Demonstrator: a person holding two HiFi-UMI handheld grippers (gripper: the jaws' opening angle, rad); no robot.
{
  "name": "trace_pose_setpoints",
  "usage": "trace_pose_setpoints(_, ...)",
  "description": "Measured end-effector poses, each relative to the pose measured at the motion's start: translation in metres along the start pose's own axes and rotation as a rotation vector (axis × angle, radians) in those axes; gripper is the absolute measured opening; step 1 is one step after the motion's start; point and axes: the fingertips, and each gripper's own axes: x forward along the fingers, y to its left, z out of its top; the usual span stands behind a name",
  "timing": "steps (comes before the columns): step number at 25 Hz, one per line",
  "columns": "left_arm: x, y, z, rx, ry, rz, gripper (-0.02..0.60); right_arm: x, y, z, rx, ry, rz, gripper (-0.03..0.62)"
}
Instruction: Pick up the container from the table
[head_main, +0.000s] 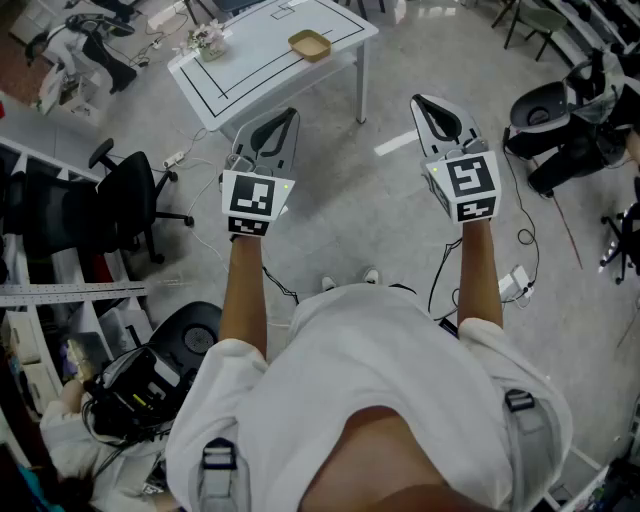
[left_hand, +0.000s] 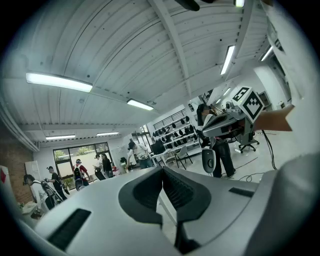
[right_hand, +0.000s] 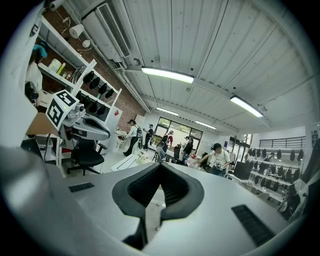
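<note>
A shallow tan container (head_main: 309, 45) sits near the right end of a white table (head_main: 250, 60) marked with black lines, far ahead of me. Both grippers hang in the air above the floor, well short of the table. My left gripper (head_main: 292, 113) points toward the table's front edge, its jaws together with nothing between them (left_hand: 162, 169). The right gripper (head_main: 419, 100) is off to the table's right, also shut and empty (right_hand: 161, 164). Neither gripper view shows the container; the right gripper view catches the table (right_hand: 125, 161).
A black office chair (head_main: 130, 195) stands left of the table, beside white shelving (head_main: 40, 160). Cables and a power strip (head_main: 515, 282) lie on the floor. Black equipment (head_main: 560, 120) sits at the right. A small flower bunch (head_main: 205, 40) is on the table. Several people stand in the distance (right_hand: 215, 159).
</note>
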Motion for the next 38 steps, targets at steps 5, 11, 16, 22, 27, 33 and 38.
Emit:
trace_pose_setpoints(5, 0.026, -0.003, 0.001, -0.001, 0.015, 0.008, 0.018, 0.010, -0.026, -0.008, 0.018, -0.010, 0.005, 0.012)
trace_pose_setpoints(11, 0.053, -0.009, -0.009, -0.047, 0.042, 0.071, 0.018, 0.021, -0.052, -0.024, 0.082, -0.076, 0.069, 0.014)
trace_pose_setpoints(16, 0.078, -0.007, -0.015, -0.043, 0.068, 0.087, 0.018, 0.045, -0.068, -0.041, 0.084, -0.035, 0.129, 0.014)
trace_pose_setpoints(22, 0.122, 0.025, -0.037, -0.035, 0.075, 0.086, 0.018, 0.105, -0.079, -0.056, 0.089, -0.005, 0.153, 0.012)
trace_pose_setpoints(27, 0.176, 0.082, -0.072, -0.046, 0.065, 0.079, 0.018, 0.180, -0.091, -0.064, 0.067, 0.010, 0.146, 0.012)
trace_pose_setpoints(33, 0.257, 0.177, -0.091, -0.031, 0.043, 0.029, 0.018, 0.294, -0.114, -0.042, 0.067, 0.017, 0.119, 0.012)
trace_pose_setpoints(38, 0.315, 0.249, -0.102, -0.016, 0.032, -0.005, 0.018, 0.382, -0.124, -0.023, 0.064, 0.025, 0.110, 0.012)
